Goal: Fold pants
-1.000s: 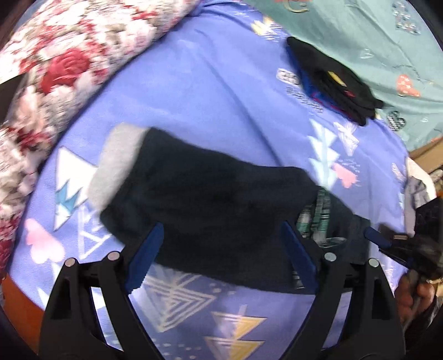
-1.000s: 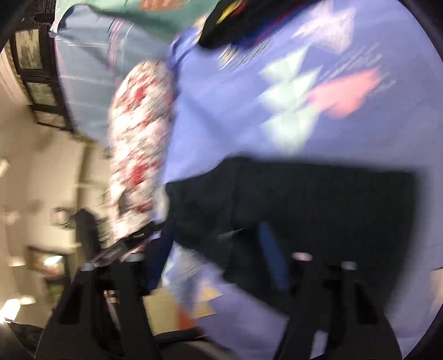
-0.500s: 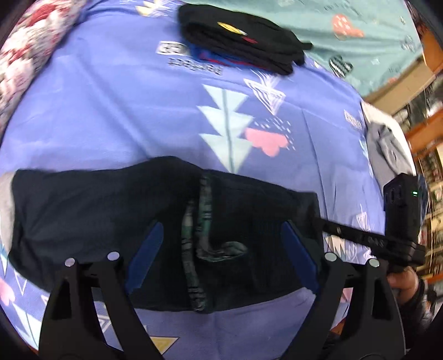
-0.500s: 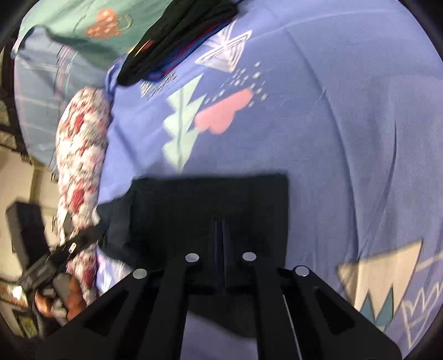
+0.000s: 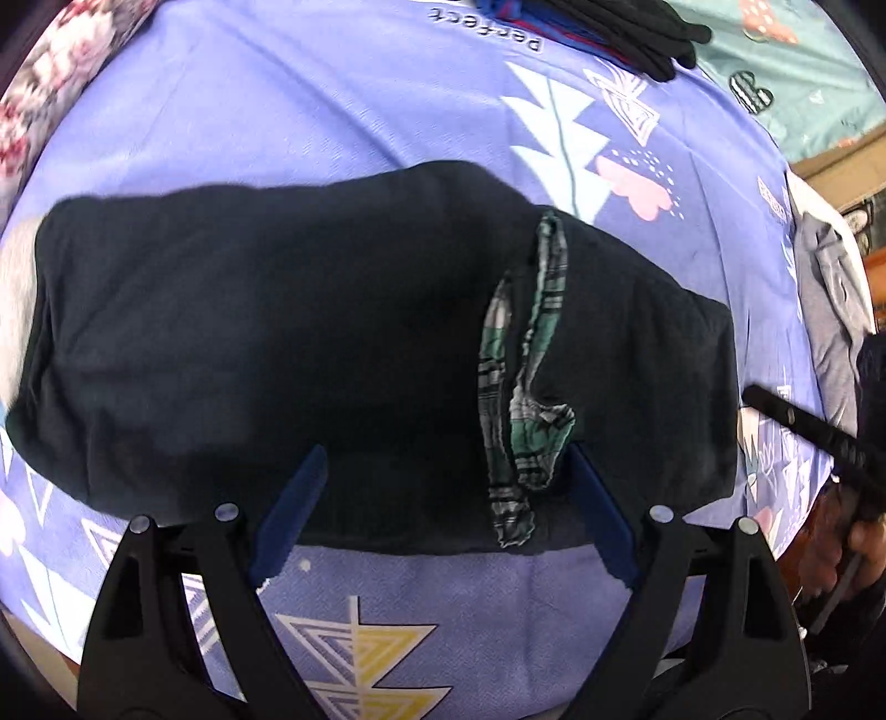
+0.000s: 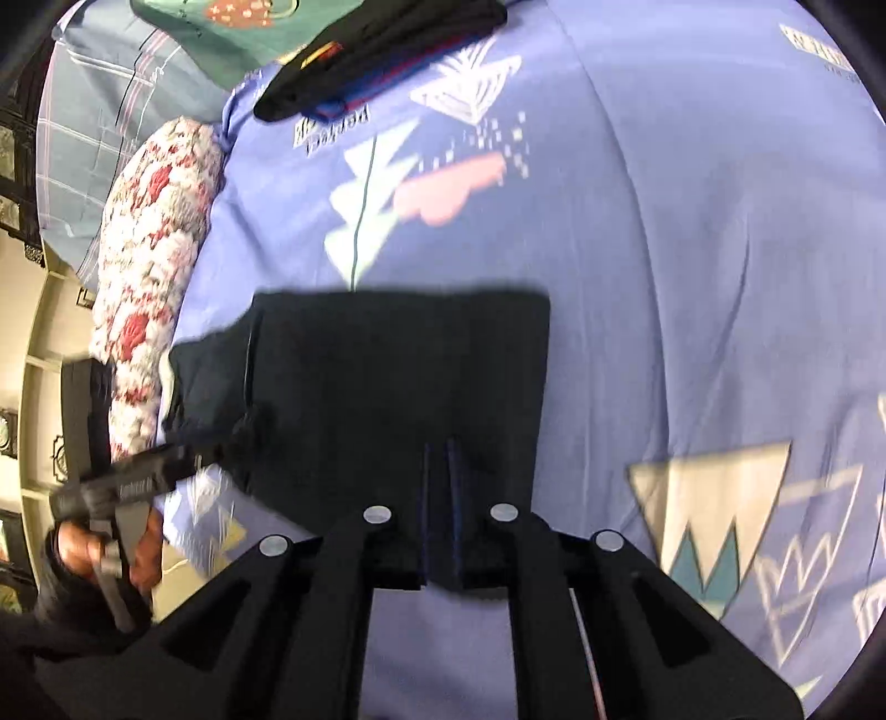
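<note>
Dark pants [image 5: 277, 343] lie flat on the bed [image 5: 310, 116], left gripper [image 5: 443, 520] spread above the near edge, right gripper [image 6: 440, 509] pinching one end; lift both corners together.

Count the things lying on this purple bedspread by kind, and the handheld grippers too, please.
Dark pants being folded: 1
Stack of folded dark clothes: 1
Grey garment at the bedspread's edge: 1
Handheld grippers: 2, left gripper, right gripper
Total: 5

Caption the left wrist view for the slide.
Open left claw poised over dark pants, plaid pocket lining exposed, on a purple patterned bedsheet.
</note>
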